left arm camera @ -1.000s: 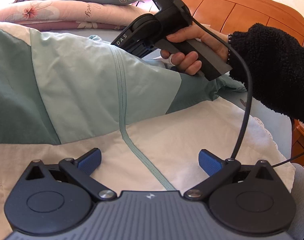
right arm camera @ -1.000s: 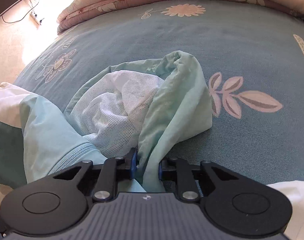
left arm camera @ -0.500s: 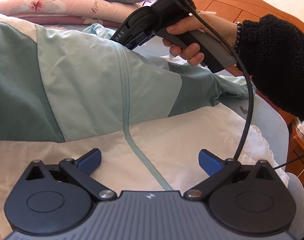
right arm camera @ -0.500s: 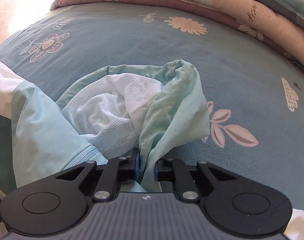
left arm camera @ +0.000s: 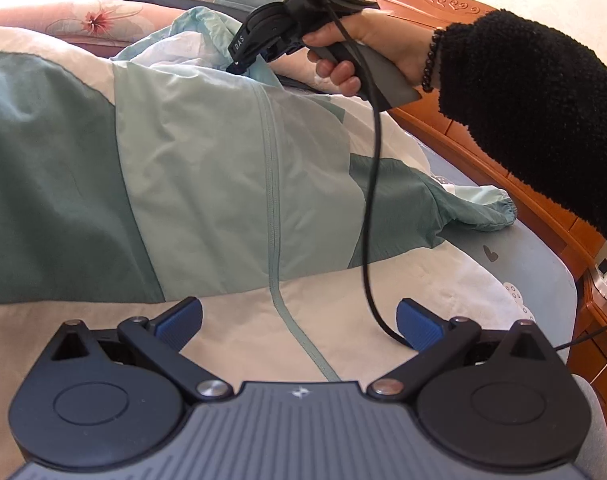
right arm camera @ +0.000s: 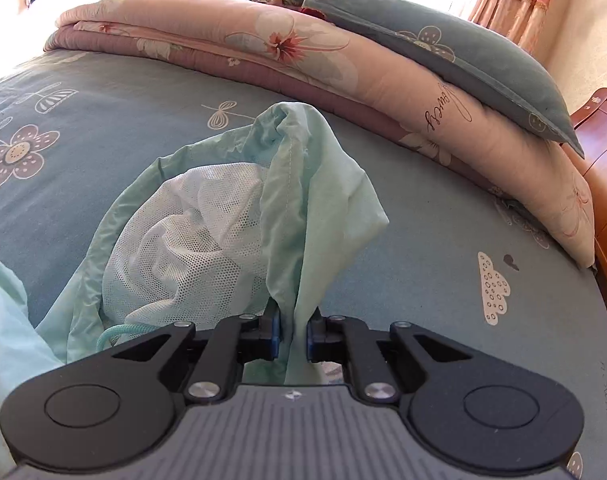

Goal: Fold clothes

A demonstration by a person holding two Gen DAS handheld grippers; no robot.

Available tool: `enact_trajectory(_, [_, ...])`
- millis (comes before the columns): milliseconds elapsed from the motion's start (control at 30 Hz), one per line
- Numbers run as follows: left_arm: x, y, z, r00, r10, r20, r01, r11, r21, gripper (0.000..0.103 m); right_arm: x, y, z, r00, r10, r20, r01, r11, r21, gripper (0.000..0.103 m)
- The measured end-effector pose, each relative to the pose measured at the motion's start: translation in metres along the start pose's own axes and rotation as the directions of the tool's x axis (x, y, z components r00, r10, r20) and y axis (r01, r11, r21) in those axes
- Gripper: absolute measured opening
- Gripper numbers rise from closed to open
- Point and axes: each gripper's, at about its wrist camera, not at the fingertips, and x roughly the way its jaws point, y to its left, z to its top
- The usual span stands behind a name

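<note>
A jacket (left arm camera: 207,184) in white, mint and dark green panels lies spread on the bed, its zipper running down the middle. My left gripper (left arm camera: 299,320) hovers open over the white hem, nothing between its blue pads. At the jacket's far end a hand holds my right gripper (left arm camera: 239,62), shut on the mint hood. In the right wrist view the right gripper (right arm camera: 293,334) pinches the hood (right arm camera: 303,184) fabric, lifted off the sheet, with white mesh lining (right arm camera: 191,236) showing to the left. A green drawstring (right arm camera: 115,336) hangs near the left finger.
A blue flowered sheet (right arm camera: 443,240) covers the bed. A folded pink quilt (right arm camera: 343,64) and a grey-green pillow (right arm camera: 463,56) lie along the far side, with a person behind them. A wooden bed board (left arm camera: 503,176) runs on the right. A black cable (left arm camera: 373,184) crosses the jacket.
The right gripper has lifted the hood higher and swung toward the quilt and pillow. The jacket's upper part is pulled up with it. The left gripper has stayed open over the hem.
</note>
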Motion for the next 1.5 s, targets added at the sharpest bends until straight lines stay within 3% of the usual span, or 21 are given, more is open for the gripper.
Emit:
enact_trajectory(333, [0.009,0.007,-0.007,1.0,0.019,-0.021,-0.02,0.999,-0.025,0.102,0.059,-0.032,0.068,0.989,-0.133,0.067,0.126,0.987,0.097,0.013])
enact_trajectory(500, [0.009,0.003,-0.014,1.0,0.023,-0.017,-0.023,1.0,-0.008,0.102,0.093,-0.033,0.079,0.989,-0.141,0.056,0.133,0.983,0.128,0.013])
enact_trajectory(567, [0.009,0.004,-0.015,1.0,0.017,-0.018,-0.017,1.0,-0.016,0.102,0.109,-0.029,0.074,0.991,-0.13,0.027,0.125,0.983,0.137,0.013])
enact_trajectory(733, [0.005,0.011,-0.014,1.0,-0.001,-0.016,0.001,0.999,-0.049,0.102,0.123,-0.032,0.051,0.995,-0.079,-0.063,0.089,0.981,0.174,0.033])
enact_trajectory(867, [0.003,0.011,-0.014,1.0,0.005,-0.017,-0.006,0.999,-0.041,0.102,0.088,-0.052,0.035,0.998,0.021,-0.067,-0.007,0.981,0.192,0.046])
enact_trajectory(900, [0.002,0.011,-0.014,1.0,0.008,-0.017,-0.008,0.999,-0.037,0.102,0.076,-0.058,0.031,0.996,0.05,-0.069,-0.037,0.982,0.185,0.056])
enact_trajectory(933, [0.002,0.011,-0.014,1.0,0.01,-0.017,-0.011,0.999,-0.034,0.102,0.065,-0.063,0.026,0.994,0.08,-0.071,-0.066,0.983,0.172,0.059])
enact_trajectory(1167, [0.002,0.009,-0.019,1.0,0.019,-0.016,-0.02,1.0,-0.023,0.102,0.002,-0.1,-0.034,0.979,0.147,-0.144,-0.145,0.989,0.019,0.06])
enact_trajectory(1433, [0.004,0.007,-0.021,1.0,0.027,-0.014,-0.027,1.0,-0.006,0.102,0.005,-0.14,-0.098,0.938,0.29,-0.19,-0.257,0.95,0.177,0.064])
enact_trajectory(1500, [0.003,0.007,-0.02,1.0,0.025,-0.016,-0.025,1.0,-0.009,0.102,0.014,-0.131,-0.107,0.925,0.311,-0.219,-0.279,0.946,0.165,0.057])
